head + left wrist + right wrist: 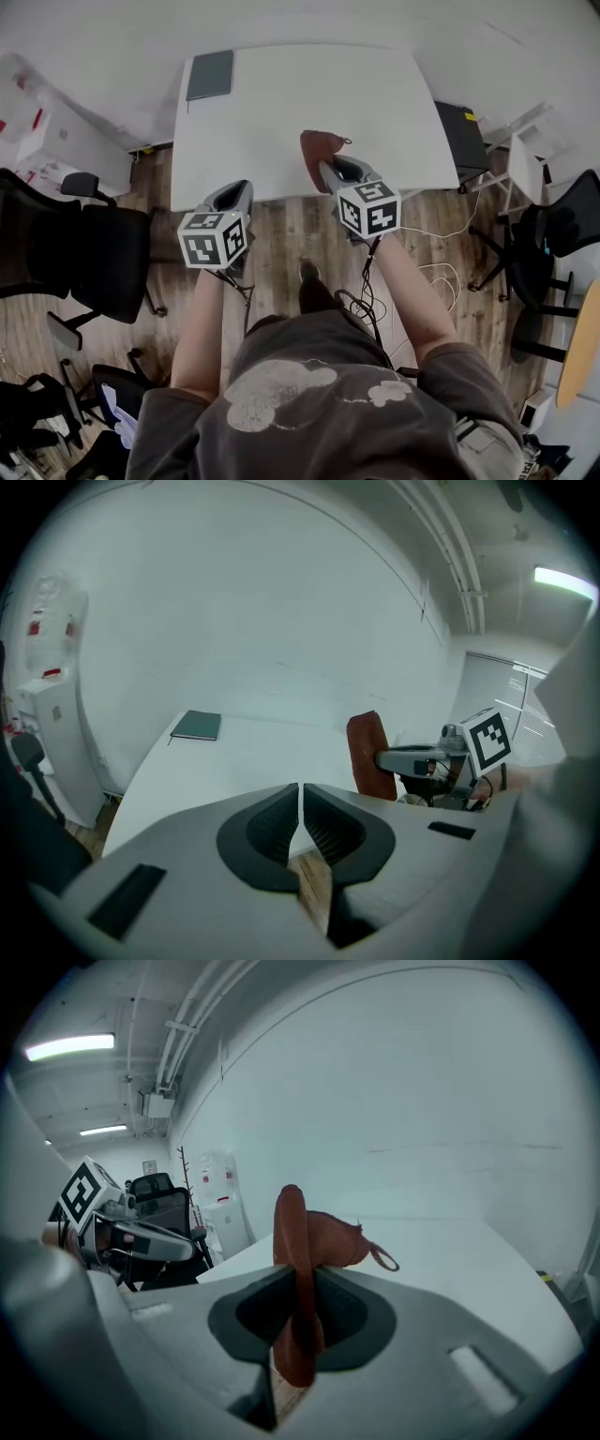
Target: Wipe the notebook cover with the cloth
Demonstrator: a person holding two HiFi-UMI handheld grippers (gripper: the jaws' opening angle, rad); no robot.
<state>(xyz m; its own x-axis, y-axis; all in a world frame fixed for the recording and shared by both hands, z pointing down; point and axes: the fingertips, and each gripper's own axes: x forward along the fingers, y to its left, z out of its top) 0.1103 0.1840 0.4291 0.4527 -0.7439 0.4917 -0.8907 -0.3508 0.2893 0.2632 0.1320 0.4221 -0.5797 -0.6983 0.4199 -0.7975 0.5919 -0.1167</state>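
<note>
Right gripper (305, 1283): I see jaws clamped on rust-red cloth (317, 150), cloth over near edge of white table (309, 94). Left gripper (300, 797): jaws together, nothing between. Dark notebook (209, 75) flat at table's far left corner, well apart from cloth. Marker cubes (215, 238): black-and-white square patterns.

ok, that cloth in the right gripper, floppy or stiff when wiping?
Likely floppy: the cloth bunches and droops past the right gripper. Probably light: one pinch holds it. The notebook lies unheld, so it may slide.
</note>
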